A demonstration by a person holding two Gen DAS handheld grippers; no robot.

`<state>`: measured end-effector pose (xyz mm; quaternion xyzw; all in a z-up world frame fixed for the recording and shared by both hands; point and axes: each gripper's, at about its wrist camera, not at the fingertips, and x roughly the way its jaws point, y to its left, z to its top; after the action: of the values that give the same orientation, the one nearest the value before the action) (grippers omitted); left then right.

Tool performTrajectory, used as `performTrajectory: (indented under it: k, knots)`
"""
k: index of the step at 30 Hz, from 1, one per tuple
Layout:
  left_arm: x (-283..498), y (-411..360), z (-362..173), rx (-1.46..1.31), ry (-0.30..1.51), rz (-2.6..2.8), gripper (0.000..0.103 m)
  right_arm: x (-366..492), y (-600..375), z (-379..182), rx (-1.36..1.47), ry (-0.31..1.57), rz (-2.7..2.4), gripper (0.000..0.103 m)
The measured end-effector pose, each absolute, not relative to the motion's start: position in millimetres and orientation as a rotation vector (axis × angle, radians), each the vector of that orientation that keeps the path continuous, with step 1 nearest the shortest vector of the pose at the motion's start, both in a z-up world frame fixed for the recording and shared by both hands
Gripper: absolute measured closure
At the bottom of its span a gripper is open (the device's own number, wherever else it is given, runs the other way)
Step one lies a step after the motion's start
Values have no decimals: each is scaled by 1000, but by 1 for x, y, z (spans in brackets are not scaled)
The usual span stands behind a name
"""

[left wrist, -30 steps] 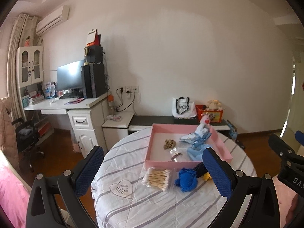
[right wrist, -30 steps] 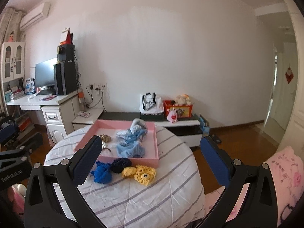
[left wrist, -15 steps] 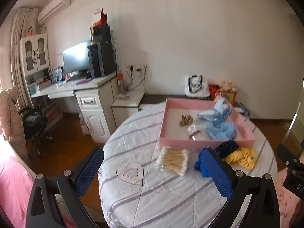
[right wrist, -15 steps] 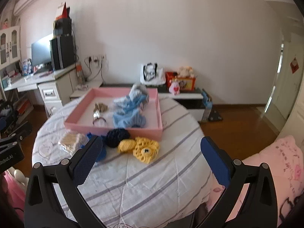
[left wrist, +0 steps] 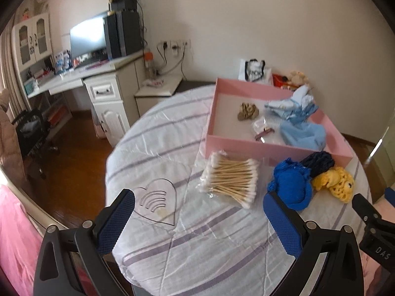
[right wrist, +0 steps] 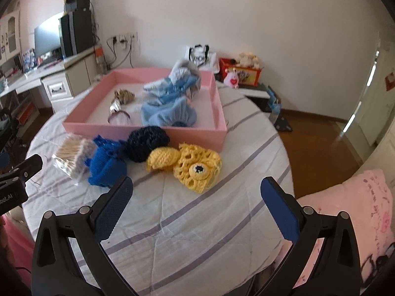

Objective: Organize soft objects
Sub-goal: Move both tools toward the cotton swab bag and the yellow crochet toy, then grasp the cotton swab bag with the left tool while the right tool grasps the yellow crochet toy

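Observation:
A pink tray (left wrist: 249, 148) (right wrist: 195, 133) sits on a round table with a striped cloth (right wrist: 187, 222). Inside it lie light blue soft items (right wrist: 170, 113) (left wrist: 301, 133), a beige scrunchie (left wrist: 247, 111) and a small clear packet (left wrist: 264, 129). In front of the tray lie a blue knitted piece (left wrist: 291, 185) (right wrist: 106, 165), a dark navy knitted piece (right wrist: 145, 143) (left wrist: 318, 161) and a yellow knitted piece (right wrist: 192, 165) (left wrist: 333, 182). My left gripper (left wrist: 198, 219) is open above the cloth near the cotton swabs. My right gripper (right wrist: 196, 209) is open, just short of the yellow piece.
A bag of cotton swabs (left wrist: 229, 180) (right wrist: 70, 155) lies left of the blue piece. A white desk with a monitor (left wrist: 88, 37) stands at the back left. A low cabinet with a red toy box (right wrist: 243, 74) stands behind the table. A pink bed (right wrist: 365, 222) lies at the right.
Both grippers have come closer to the table and tilted down; the tray and knitted pieces now fill more of each view. Both stay open.

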<state>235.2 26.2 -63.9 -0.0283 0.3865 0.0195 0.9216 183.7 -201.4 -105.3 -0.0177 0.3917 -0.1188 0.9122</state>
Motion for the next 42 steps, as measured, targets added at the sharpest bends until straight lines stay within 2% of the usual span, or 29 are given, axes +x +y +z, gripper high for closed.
performTrajectory:
  k: [21, 28, 30, 32, 35, 37, 42]
  knots:
    - [340, 12, -131, -33, 962, -100, 0, 236, -220, -148, -7, 951, -297, 0]
    - [355, 16, -144, -58, 954, -135, 0, 246, -219, -157, 4, 990, -278, 0]
    - [353, 16, -145, -52, 942, -139, 5, 248, -217, -157, 9, 992, -268, 0]
    - [348, 17, -144, -31, 928, -122, 22, 248, -216, -156, 10, 990, -263, 0]
    - [345, 21, -144, -26, 920, -112, 30, 250, -215, -155, 18, 990, -254, 0]
    - [343, 22, -142, -36, 919, -109, 35, 252, -215, -154, 32, 990, -248, 0]
    - [339, 30, -140, -63, 920, -127, 36, 258, -218, -154, 74, 994, -228, 0]
